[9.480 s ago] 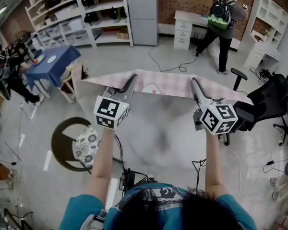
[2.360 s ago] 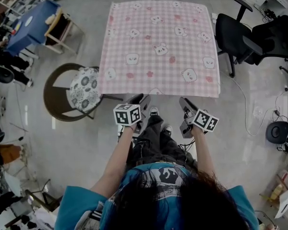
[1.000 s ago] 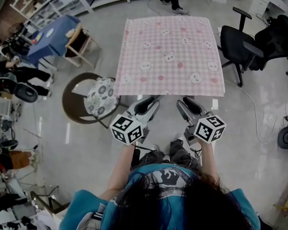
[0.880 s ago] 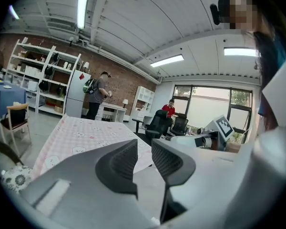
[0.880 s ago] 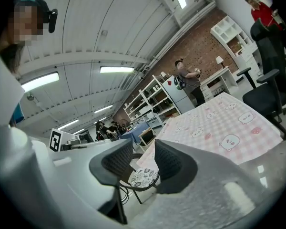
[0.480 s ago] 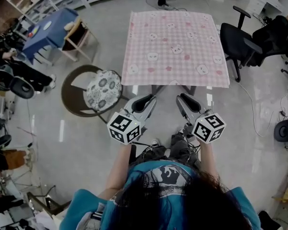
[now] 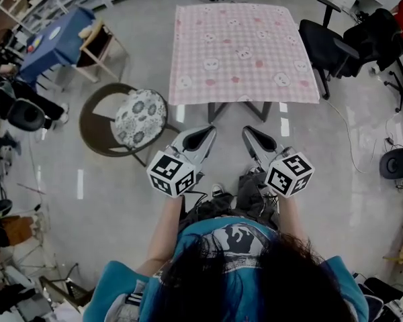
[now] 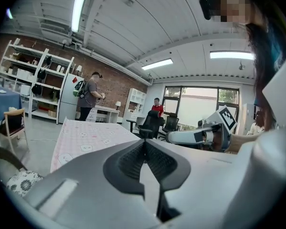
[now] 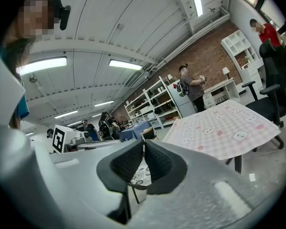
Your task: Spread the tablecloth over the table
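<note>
The pink checked tablecloth (image 7: 242, 52) lies flat over the square table, its near edge hanging over the table legs. The cloth also shows in the left gripper view (image 8: 86, 140) and the right gripper view (image 9: 219, 128). Both grippers hover side by side in front of the table's near edge, apart from the cloth. My left gripper (image 7: 205, 131) is shut and empty, its pads meeting (image 8: 144, 144). The jaws of my right gripper (image 7: 250, 131) are closing, pads nearly together (image 9: 143, 144), with nothing between them.
A round chair with a floral cushion (image 7: 138, 116) stands left of the table. A black office chair (image 7: 322, 45) is at its right side. A blue-covered table (image 7: 50, 42) with a wooden chair (image 7: 97, 39) sits far left, people beside it.
Both grippers' jaws have closed from wide open. Both have drawn back from the cloth's near edge, and the gap to the table has grown.
</note>
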Available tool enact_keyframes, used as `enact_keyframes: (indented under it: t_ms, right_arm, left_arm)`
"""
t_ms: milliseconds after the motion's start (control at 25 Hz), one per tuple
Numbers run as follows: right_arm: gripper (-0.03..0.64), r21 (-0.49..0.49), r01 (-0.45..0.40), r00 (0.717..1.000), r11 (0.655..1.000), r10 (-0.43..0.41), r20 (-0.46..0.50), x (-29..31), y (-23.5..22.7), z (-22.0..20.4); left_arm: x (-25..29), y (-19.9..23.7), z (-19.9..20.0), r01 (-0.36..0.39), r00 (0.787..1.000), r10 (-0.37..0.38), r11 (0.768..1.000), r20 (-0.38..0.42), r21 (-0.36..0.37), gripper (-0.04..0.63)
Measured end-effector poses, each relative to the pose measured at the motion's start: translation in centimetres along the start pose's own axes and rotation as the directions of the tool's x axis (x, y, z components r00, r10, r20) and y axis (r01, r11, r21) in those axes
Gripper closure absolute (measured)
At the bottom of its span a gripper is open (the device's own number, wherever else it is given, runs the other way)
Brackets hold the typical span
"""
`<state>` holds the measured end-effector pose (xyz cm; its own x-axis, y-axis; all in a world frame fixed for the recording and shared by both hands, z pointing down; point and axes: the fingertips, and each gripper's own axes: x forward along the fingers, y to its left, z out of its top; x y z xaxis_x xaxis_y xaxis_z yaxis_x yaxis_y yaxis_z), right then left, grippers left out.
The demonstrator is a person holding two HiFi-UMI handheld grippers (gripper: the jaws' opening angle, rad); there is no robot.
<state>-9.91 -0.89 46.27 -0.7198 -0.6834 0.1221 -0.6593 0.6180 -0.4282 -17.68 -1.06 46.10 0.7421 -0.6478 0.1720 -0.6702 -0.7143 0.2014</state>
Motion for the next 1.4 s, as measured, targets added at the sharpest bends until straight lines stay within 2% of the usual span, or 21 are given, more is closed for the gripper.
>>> enact_keyframes:
  t_ms: [560, 1400]
  right_arm:
    - [0.615, -0.044, 0.006, 1.000, 0.999, -0.006, 0.000, -0.5, 2.6, -0.9]
    - [0.615, -0.080, 0.003, 0.999, 0.997, -0.006, -0.038, -0.4, 2.9, -1.9]
  left_arm:
    - [-1.2, -1.8, -0.1, 0.086, 0.996, -0.086, 0.996, 0.016, 0.023, 0.580]
    - [-1.4, -2.7, -0.6, 0.116, 0.993, -0.116, 0.993, 0.005, 0.021, 0.580]
